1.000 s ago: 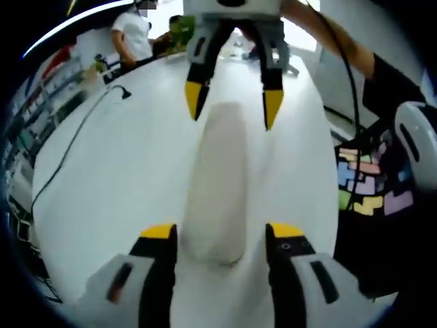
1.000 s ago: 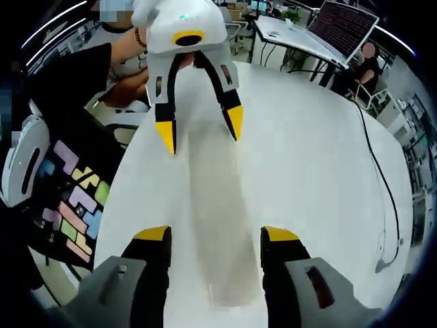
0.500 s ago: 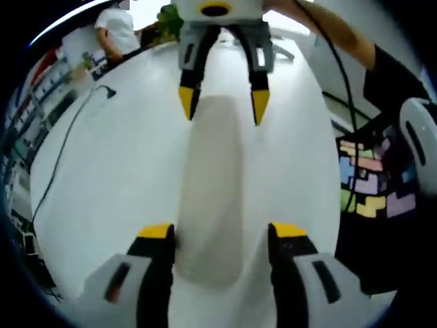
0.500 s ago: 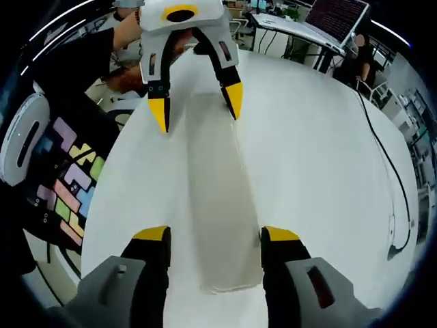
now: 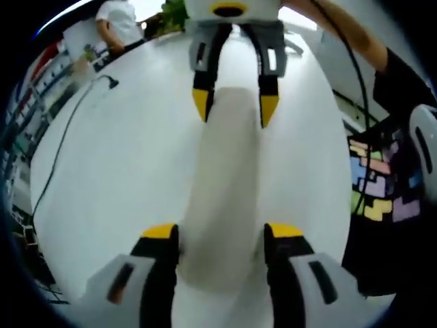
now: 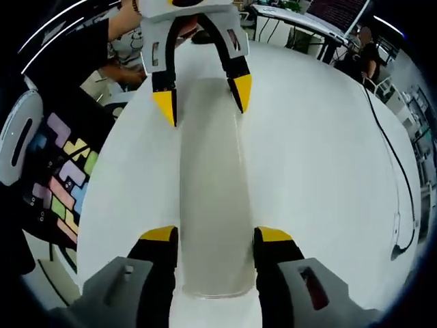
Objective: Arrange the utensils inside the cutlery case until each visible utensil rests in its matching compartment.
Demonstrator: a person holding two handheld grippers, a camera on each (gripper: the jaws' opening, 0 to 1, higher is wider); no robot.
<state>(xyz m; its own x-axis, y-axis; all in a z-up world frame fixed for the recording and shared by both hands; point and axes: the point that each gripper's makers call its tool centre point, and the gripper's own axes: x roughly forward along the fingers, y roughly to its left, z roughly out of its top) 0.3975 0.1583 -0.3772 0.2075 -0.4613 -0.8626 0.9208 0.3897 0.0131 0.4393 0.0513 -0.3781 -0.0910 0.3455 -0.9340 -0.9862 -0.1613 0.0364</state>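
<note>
The long pale case point(image 5: 222, 198) is straddled at its 2 ends by the left gripper point(image 5: 220, 236) and right gripper point(image 6: 214, 239), jaws narrowed around it, grip uncertain, utensils unsorted.

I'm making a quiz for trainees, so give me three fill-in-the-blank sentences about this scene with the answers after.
1. The long pale cutlery case lies on a ___ table.
2. The tips of the left gripper and right gripper are coloured ___.
3. A thin black ___ runs across the table's far side.

Answers: white; yellow; cable
</note>
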